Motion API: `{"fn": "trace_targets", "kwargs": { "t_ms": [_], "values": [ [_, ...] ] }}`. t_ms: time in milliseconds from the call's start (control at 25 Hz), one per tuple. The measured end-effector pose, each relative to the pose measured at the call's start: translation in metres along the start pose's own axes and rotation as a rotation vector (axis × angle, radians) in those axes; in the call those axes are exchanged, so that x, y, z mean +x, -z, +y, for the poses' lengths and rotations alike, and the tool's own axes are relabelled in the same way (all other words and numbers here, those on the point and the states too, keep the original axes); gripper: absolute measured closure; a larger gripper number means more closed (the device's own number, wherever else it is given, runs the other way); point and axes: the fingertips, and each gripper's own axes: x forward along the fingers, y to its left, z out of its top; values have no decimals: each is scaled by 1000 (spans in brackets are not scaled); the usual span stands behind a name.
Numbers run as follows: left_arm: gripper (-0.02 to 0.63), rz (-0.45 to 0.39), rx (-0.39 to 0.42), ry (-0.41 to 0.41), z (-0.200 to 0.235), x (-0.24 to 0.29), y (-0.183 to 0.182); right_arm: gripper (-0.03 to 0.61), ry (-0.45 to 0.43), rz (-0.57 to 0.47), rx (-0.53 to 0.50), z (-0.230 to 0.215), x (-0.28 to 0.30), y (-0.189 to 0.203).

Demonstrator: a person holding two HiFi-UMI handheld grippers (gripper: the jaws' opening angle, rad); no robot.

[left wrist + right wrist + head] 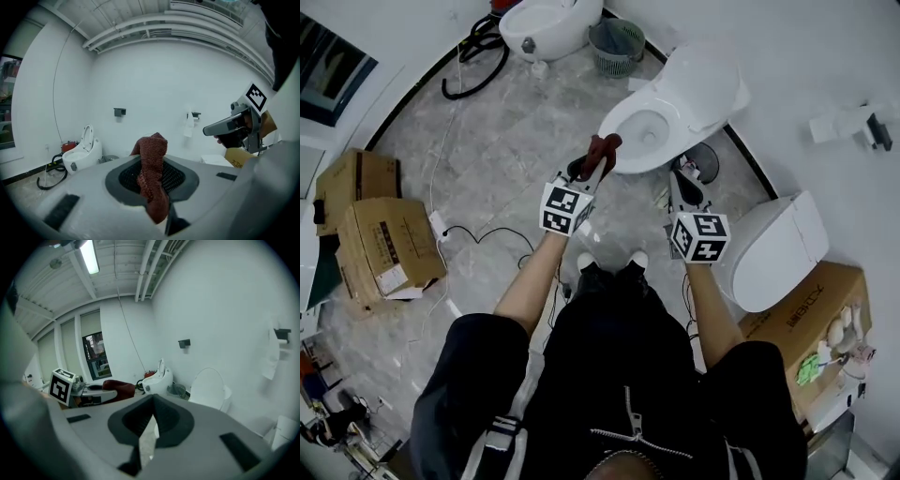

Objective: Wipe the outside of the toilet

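The white toilet (661, 117) stands ahead of me with its lid (708, 89) raised and its bowl open. My left gripper (598, 161) is shut on a reddish-brown cloth (603, 148), held just above the bowl's near-left rim; in the left gripper view the cloth (152, 176) stands up between the jaws. My right gripper (678, 180) is shut with nothing in it and hovers near the toilet's front right side. The right gripper view shows the toilet lid (208, 390) to the right and the left gripper (89, 392) with the cloth (119, 387) to the left.
A second toilet (548, 23) and a mesh waste basket (616, 45) stand at the far wall. A closed toilet (773, 248) sits close on my right. Cardboard boxes (384, 248) lie left, another box (811, 323) right. Cables (478, 234) run across the marble floor.
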Motion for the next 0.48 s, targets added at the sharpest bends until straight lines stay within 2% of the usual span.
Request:
{"fn": "trace_targets", "kwargs": {
  "t_ms": [280,480],
  "values": [
    [546,-105,57,41,-49,5,-79,577,7,-98,-9,-20,-42,-33],
    [546,-138,63,50,-71,5,-105,577,43,-167,16,-36,-61,-50]
  ]
}}
